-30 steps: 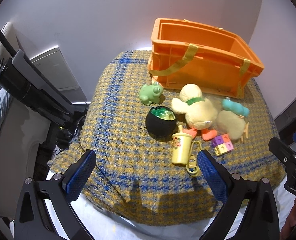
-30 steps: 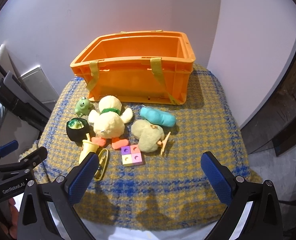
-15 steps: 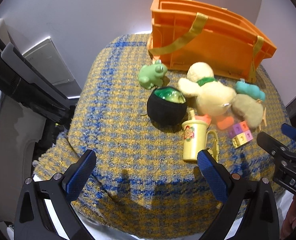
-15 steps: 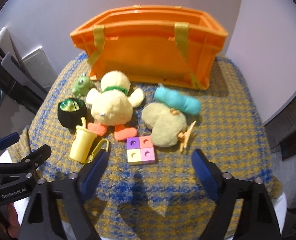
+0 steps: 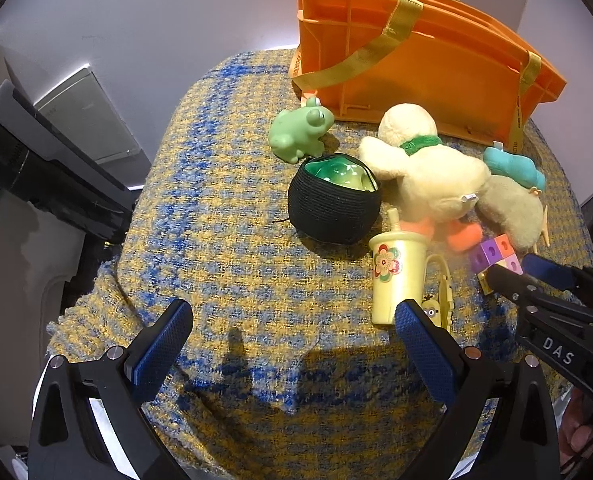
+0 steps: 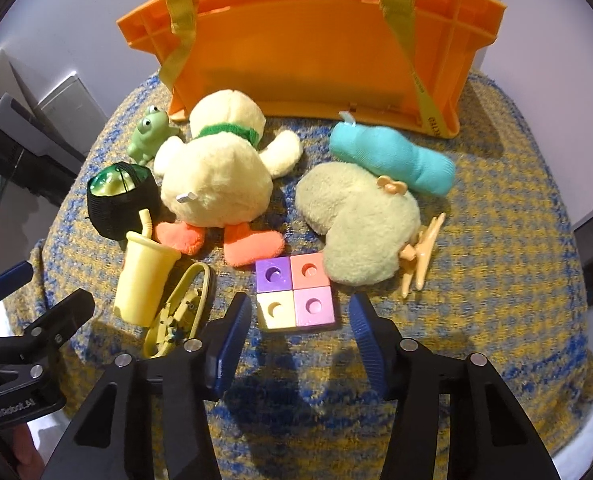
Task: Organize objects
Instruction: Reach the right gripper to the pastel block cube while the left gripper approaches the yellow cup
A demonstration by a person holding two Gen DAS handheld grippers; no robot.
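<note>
An orange crate (image 6: 316, 40) with yellow straps stands at the back of the cloth-covered table (image 6: 496, 200). In front of it lie a green frog (image 6: 150, 132), a black pot (image 6: 116, 204), a yellow duck plush (image 6: 216, 176), a yellow cup (image 6: 144, 284), a four-colour block (image 6: 294, 292), a pale heart plush (image 6: 360, 224) and a teal plush (image 6: 392, 158). My right gripper (image 6: 300, 320) is open, its blue pads on either side of the block, just in front of it. My left gripper (image 5: 292, 328) is open and empty, with the cup (image 5: 396, 276) by its right finger.
A yellow keychain (image 6: 180, 308) lies beside the cup. A peach clip (image 6: 420, 256) lies right of the heart plush. A dark chair (image 5: 48, 176) stands left of the table. The right gripper shows at the right edge of the left wrist view (image 5: 536, 276).
Both grippers have moved forward and down toward the toys. The right gripper's fingers have narrowed and now flank the four-colour block.
</note>
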